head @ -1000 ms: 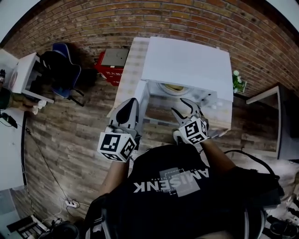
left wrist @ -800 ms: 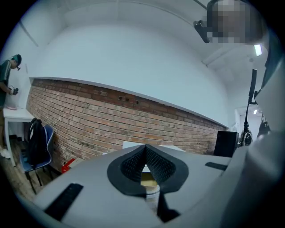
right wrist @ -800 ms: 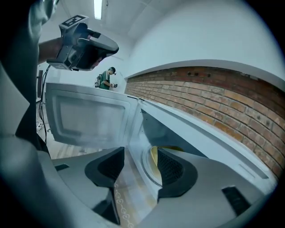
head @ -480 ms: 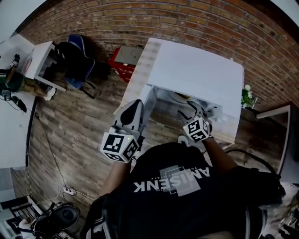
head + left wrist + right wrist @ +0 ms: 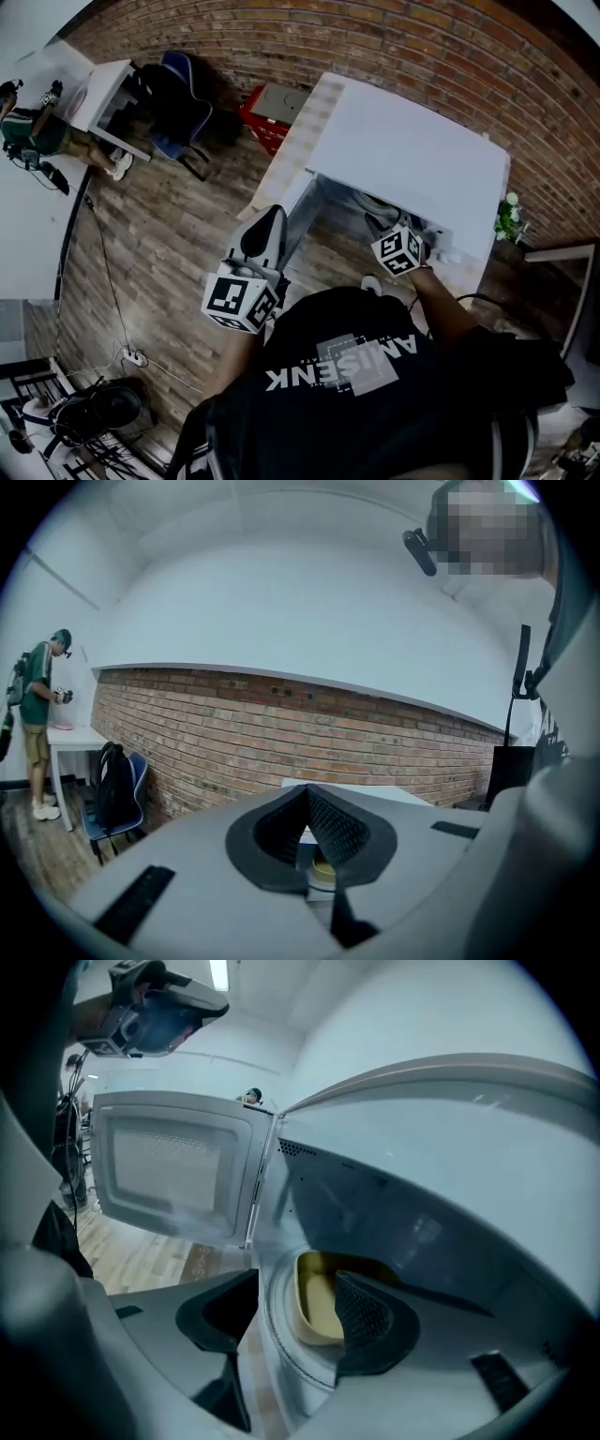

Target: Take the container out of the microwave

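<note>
**While the door stands open, the container is framed but not yet gripped**

Because no grasp has yet been made, the right gripper (image 5: pixel 295 1321) is held with its jaws spread wide and nothing is clamped by them. In the gap between them, nearer the right-hand jaw, the pale yellow, rounded-rectangular plastic container (image 5: pixel 317 1305) is seen, and no contact with it can be made out. The wide spread is judged to be kept so that the container's wall can be straddled before closing.

Directly under the container, the round clear glass turntable (image 5: pixel 272 1354) is found, by which it is carried inside the cavity of the white box-shaped microwave oven (image 5: pixel 450 1194). The task's object is thus not yet out of the oven. Only an even pale yellow is shown within the container; whether that is food or a bare bottom cannot be told.

Beyond the left-hand jaw, the white windowed door (image 5: pixel 173 1176) is swung fully aside, presumably so that the way out is kept free.

By contrast, the left gripper (image 5: pixel 307 803) is shown with its jaws pressed together on nothing. It is held back outside the oven, aimed toward the red brick wall (image 5: pixel 234 724), and is judged to be idle.
</note>
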The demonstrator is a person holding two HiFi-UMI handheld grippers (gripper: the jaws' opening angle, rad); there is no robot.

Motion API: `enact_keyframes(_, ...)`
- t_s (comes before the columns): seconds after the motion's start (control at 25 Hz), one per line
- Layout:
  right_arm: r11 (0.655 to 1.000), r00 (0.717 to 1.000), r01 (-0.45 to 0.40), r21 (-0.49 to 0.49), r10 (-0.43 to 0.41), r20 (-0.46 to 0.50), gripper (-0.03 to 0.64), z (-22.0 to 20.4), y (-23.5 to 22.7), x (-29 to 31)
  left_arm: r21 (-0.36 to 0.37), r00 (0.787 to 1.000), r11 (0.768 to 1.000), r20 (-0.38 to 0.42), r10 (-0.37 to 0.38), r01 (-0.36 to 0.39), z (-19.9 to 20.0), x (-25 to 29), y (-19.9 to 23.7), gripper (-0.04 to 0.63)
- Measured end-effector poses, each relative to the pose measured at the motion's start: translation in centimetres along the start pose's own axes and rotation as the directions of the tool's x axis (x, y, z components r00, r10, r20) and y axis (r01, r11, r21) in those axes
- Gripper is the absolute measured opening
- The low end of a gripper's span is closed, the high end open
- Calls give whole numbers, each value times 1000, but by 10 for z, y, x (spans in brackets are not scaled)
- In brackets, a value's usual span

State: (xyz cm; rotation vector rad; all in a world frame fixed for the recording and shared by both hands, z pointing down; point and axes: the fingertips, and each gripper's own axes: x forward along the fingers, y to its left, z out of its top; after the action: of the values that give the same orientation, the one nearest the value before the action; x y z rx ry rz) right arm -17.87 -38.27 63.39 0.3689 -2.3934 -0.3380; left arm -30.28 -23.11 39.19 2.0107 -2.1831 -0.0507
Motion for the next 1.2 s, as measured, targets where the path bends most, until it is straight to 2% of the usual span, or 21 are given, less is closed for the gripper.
enact_keyframes(0.24, 998, 1000, 14, -65, -15, -16, 250, -4, -2, 18, -4, 998, 998, 1, 70, -70, -1, -13, 6, 8)
enact_keyframes(0.56, 995, 997, 51, -90, -55, -48, 250, -13, -2, 38, 8, 991, 991, 25, 135, -135, 2, -30, 8, 8)
enact_keyframes(1.0, 982, 985, 150, -112, -158, -70, 250, -11, -16, 60, 13, 987, 987, 25, 157, -157, -1, -43, 4, 8)
enact_keyframes(1.2, 974, 973, 187, -130, -202, -113, 250, -21, -20, 70, 9, 986, 986, 33, 163, -164, 0, -46, 7, 8)
